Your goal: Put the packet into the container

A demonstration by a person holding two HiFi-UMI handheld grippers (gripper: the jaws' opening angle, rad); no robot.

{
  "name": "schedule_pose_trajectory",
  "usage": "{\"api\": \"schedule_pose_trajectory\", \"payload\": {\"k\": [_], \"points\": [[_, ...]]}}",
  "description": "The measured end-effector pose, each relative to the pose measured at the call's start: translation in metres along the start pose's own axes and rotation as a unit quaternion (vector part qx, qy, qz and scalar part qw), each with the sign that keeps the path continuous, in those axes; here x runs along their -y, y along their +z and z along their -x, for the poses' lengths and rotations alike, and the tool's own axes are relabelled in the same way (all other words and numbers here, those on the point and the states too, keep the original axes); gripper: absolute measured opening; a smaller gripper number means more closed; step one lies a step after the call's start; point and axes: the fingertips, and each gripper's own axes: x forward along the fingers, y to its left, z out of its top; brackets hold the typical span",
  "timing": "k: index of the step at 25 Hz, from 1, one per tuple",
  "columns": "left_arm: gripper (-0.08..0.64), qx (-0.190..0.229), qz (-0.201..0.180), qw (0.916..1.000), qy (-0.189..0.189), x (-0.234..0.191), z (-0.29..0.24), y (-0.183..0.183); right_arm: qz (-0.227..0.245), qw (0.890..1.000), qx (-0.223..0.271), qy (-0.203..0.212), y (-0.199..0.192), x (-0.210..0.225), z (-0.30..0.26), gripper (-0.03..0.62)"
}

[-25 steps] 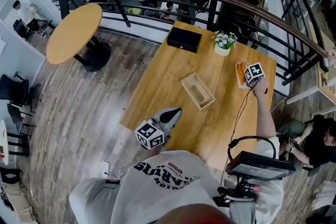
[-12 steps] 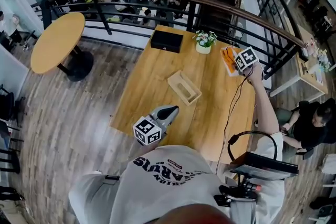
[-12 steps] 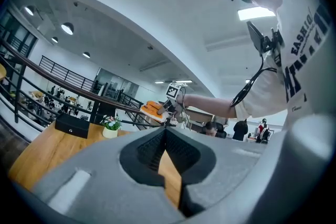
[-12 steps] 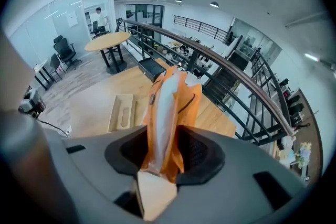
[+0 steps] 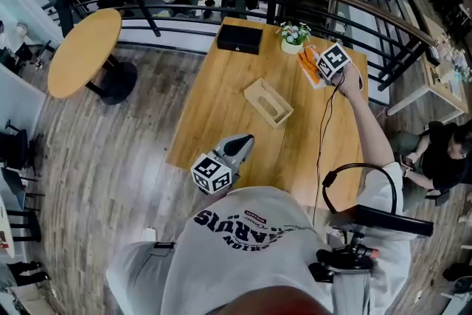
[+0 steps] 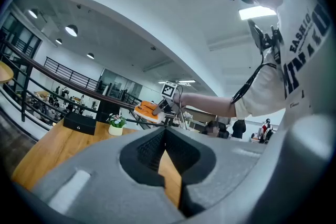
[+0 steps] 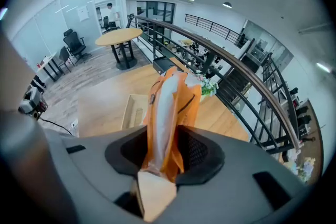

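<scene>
- The orange packet (image 7: 167, 107) is being gripped near its bottom by the closed fingers of the right gripper (image 7: 165, 157) and held in the air above the far right part of the tabletop (image 5: 221, 103)
- The container (image 5: 268, 102) is lying mid-tabletop, well apart from the packet
- The left gripper (image 6: 163, 155) is being held level over the near edge, its fingers pressed together with nothing between them

Head view stares steeply down on the whole worktop (image 5: 221, 136). Left gripper view skims level across it, close; right gripper view tilts down from high, sharing the container (image 7: 132, 110) with head view.
</scene>
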Motion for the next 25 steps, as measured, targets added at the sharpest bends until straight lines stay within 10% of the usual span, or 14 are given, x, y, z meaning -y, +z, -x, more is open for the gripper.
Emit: {"api": "schedule_pose_trajectory", "payload": {"k": [11, 25], "points": [[0.003, 0.015, 0.01, 0.9984, 0.053, -0.017, 0.034, -0.003, 0.096, 0.993, -0.003, 0.067, 0.071, -0.127, -0.059, 0.153], [0.003, 0.022, 0.03, 0.9958, 0.084, -0.019, 0.043, -0.012, 0.111, 0.99, -0.03, 0.078, 0.048, -0.133, -0.097, 0.15]]}}
